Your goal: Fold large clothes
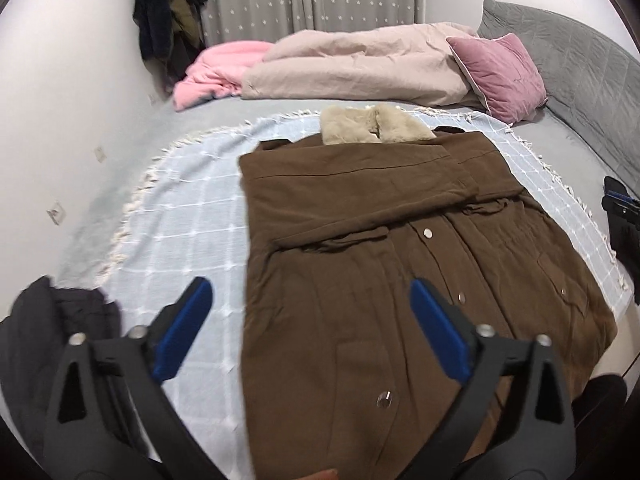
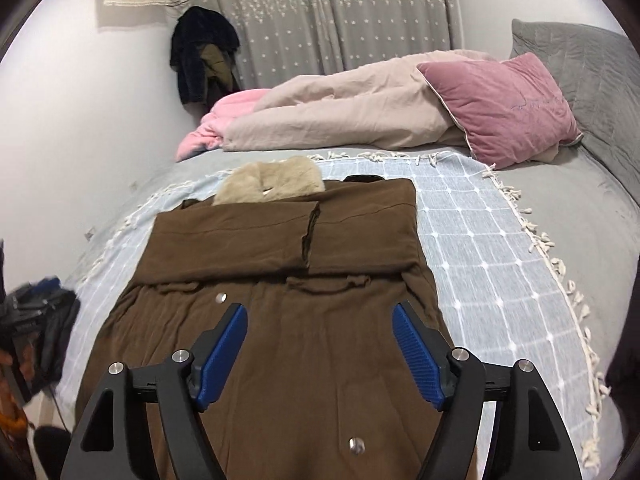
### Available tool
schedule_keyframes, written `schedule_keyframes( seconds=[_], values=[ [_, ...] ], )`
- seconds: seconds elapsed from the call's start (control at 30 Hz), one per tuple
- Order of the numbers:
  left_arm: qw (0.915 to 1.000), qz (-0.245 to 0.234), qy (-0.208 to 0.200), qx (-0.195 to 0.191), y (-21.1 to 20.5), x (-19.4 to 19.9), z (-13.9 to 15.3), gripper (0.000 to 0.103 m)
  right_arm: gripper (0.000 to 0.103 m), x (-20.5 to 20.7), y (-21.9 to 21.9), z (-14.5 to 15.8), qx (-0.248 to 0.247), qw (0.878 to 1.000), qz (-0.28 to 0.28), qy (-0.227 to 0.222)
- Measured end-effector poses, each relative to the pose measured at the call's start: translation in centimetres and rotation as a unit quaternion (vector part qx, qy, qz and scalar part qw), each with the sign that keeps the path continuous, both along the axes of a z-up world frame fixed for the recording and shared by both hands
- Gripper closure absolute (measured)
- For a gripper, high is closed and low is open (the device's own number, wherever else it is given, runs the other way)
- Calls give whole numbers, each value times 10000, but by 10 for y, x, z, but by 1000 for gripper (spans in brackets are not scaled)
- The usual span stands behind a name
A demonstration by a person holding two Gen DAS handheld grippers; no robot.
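A large brown coat (image 1: 360, 248) with a beige fur collar (image 1: 372, 124) lies front up on a light blue checked blanket (image 1: 184, 216) on the bed. Both sleeves are folded across its chest. It also shows in the right wrist view (image 2: 288, 280), with its collar (image 2: 272, 180) at the far end. My left gripper (image 1: 310, 292) is open and empty above the coat's lower left edge. My right gripper (image 2: 320, 316) is open and empty above the coat's lower middle. The right gripper also shows at the right edge of the left wrist view (image 1: 620, 204).
A beige duvet (image 1: 352, 64), a pink blanket (image 1: 216, 68) and a mauve pillow (image 1: 500, 72) lie at the head of the bed by a grey headboard (image 1: 580, 64). Dark clothes hang on the wall (image 1: 168, 8). A dark garment (image 1: 48, 328) lies at the near left.
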State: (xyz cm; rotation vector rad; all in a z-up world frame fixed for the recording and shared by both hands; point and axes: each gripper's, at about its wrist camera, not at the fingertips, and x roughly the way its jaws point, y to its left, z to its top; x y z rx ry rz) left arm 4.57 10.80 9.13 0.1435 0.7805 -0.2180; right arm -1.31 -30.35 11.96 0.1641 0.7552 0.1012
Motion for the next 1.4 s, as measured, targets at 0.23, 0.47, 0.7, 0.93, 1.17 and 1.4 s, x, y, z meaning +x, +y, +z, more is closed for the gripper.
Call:
schedule_keyframes(
  seconds=[0.23,0.47,0.7,0.93,1.17,1.4],
  values=[
    [9967,3,757,-298,37,-40,-24,2,23,-51,-18,-16,-23,9996,32,262],
    [9879,231,1486,-377,68,-55,-73,2,22,-91,-54,-57,85,9963,-273,811],
    [9753,322,2082,-659,83,-62,-119,2,22,-116,-104,-115,983,9757,-1103,1618],
    [9625,205,2547,-916,73,-65,-152,2,22,-131,-116,-151,1164,9675,-1442,1719],
    [9697,2,2426,-298,46,-73,-164,2,22,-139,-112,-160,1158,9715,-1396,1525],
    [9681,-309,2418,-579,34,-82,-164,2,21,-140,-109,-163,1233,9709,-1457,1447]
  ],
)
